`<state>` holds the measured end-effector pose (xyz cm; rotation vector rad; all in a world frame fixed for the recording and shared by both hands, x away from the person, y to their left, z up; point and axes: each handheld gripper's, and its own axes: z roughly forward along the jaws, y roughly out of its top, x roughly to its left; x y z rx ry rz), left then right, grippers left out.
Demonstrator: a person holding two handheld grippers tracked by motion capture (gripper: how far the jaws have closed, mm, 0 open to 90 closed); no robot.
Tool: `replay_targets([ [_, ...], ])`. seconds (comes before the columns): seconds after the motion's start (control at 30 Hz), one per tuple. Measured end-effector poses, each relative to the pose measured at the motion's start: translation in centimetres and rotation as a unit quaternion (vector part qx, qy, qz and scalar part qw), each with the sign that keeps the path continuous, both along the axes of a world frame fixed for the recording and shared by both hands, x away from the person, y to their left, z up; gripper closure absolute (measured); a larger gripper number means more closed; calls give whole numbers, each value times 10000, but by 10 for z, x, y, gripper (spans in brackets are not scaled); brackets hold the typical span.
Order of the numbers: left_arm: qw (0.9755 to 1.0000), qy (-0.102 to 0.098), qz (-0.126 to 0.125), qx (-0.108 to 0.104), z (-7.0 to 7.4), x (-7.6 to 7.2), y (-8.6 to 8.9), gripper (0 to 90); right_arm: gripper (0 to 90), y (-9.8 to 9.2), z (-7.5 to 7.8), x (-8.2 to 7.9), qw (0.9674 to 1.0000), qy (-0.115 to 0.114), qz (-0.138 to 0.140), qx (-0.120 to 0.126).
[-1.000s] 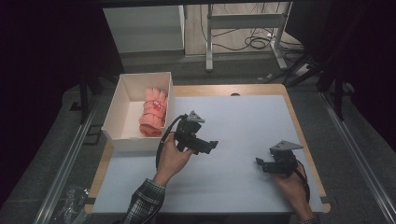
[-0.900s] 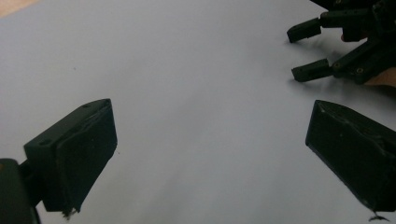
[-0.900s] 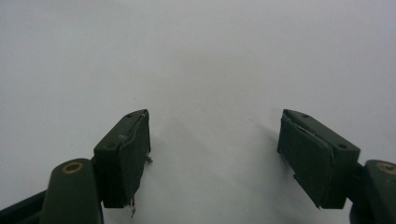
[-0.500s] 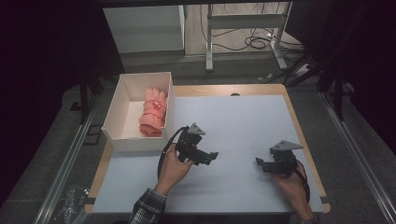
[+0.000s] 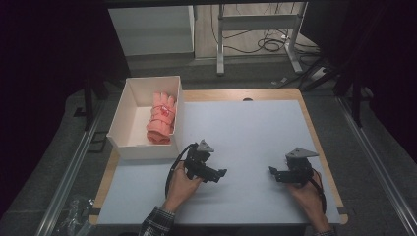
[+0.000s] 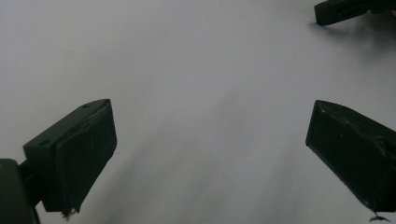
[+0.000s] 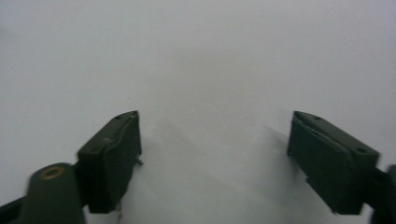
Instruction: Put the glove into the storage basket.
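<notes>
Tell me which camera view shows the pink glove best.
The high view: the pink glove lies in full sight inside the white box. The left and right gripper views look down at bare white tabletop between open jaws.

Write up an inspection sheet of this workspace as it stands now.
Surface: pale grey mat on a wood-edged table, bare around both grippers.
Job's things: folded pink cloth lies inside the white open-topped box at the table's left edge.
Clutter: nothing seen.
Grippers: left gripper open, nothing between the jaws; right gripper open, jaws just widened, nothing between them.
Cables: black cable loops from the left gripper.
Surroundings: metal frame legs and floor cables beyond the table.
</notes>
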<state>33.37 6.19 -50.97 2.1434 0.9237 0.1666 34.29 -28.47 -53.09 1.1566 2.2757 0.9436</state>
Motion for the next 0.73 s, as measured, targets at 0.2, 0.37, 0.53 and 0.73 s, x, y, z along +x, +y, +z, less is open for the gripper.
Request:
replay_targets([
  [0.2,10000,22,14,18,-8,-2,3,22,98,0,0,1,10000,53,53,-9],
  [0.37,9999,-32,53,109,-17,-4,3,20,83,1,-1,1,9999,77,92,-19],
  [0.53,9994,-138,95,310,-29,-6,1,17,81,1,-1,1,9999,82,94,-21],
  [0.73,9980,-328,84,530,-35,-9,-2,8,82,1,-1,1,9999,86,92,-22],
])
